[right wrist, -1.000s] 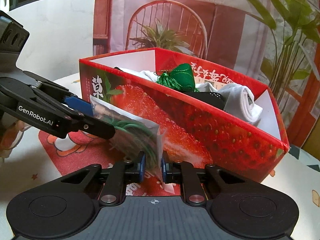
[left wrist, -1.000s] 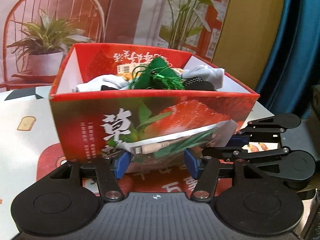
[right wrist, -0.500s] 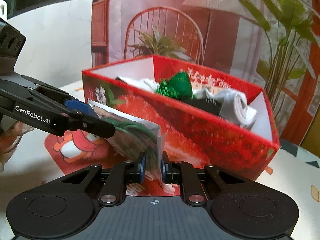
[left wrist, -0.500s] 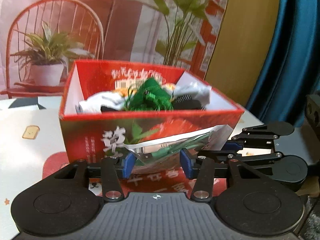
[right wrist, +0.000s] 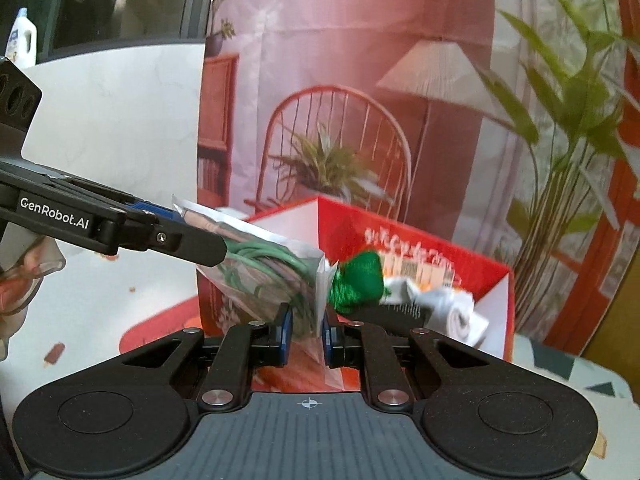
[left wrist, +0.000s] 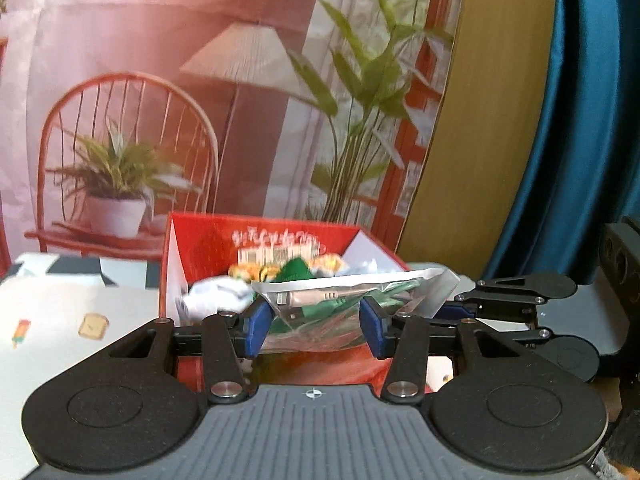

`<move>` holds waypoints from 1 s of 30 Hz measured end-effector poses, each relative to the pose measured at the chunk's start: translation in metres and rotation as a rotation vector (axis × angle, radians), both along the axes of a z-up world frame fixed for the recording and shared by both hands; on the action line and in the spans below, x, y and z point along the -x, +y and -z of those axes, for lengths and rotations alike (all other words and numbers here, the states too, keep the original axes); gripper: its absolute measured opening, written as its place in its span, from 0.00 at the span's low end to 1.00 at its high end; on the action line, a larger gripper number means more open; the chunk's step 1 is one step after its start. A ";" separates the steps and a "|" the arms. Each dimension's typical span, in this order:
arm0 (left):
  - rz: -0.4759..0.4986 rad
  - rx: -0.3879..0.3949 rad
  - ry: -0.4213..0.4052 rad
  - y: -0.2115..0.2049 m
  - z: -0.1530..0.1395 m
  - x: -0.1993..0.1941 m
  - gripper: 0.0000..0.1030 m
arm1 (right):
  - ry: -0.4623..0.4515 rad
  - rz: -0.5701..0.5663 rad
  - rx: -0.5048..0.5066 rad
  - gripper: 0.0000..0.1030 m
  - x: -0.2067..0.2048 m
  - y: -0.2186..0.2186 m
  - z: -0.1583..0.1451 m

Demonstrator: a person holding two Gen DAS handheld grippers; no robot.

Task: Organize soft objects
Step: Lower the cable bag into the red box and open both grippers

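Observation:
A clear plastic bag [left wrist: 320, 308] with a coiled green cable inside hangs between both grippers, level with the near rim of the red strawberry box [left wrist: 200, 252]. My left gripper [left wrist: 314, 320] has its blue pads pressed on the bag's two sides. My right gripper [right wrist: 306, 324] is shut on the bag's [right wrist: 260, 276] other end. In the right wrist view the left gripper [right wrist: 200, 236] reaches in from the left. The box [right wrist: 460, 264] holds a green tasselled pouch [right wrist: 356, 276], rolled white socks [right wrist: 448, 308] and something dark.
A printed backdrop of a chair, lamp and plants stands behind the box. A blue curtain [left wrist: 580, 160] hangs at the right. A patterned tablecloth [left wrist: 60, 320] and a red mat [right wrist: 160, 328] lie under the box. A hand [right wrist: 16, 280] shows at the far left.
Both grippers have risen with the bag, from in front of the box's wall up to its rim. The left jaws have narrowed a little on the bag.

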State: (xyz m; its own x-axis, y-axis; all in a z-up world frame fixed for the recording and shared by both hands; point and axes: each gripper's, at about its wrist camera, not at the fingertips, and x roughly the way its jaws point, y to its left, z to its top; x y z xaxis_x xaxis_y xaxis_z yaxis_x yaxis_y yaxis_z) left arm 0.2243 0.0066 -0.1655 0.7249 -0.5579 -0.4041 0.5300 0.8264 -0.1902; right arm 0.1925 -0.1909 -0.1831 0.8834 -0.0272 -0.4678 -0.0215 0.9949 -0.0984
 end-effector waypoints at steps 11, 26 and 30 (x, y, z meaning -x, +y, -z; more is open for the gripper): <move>-0.036 -0.019 -0.035 -0.012 -0.025 -0.014 0.49 | -0.056 0.022 0.036 0.14 -0.014 -0.006 -0.029; -0.049 -0.072 0.082 -0.027 -0.002 -0.068 0.49 | 0.039 0.111 -0.102 0.14 -0.056 -0.038 -0.004; -0.056 -0.085 0.128 -0.034 0.010 -0.086 0.50 | 0.101 0.155 -0.148 0.14 -0.070 -0.049 0.007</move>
State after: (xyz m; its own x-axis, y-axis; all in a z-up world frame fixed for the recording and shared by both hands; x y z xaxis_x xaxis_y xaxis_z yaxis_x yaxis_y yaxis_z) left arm 0.3107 -0.0269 -0.1760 0.6933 -0.4780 -0.5393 0.4585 0.8699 -0.1816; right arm 0.2622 -0.2403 -0.1906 0.8225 -0.0829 -0.5627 0.1299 0.9906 0.0439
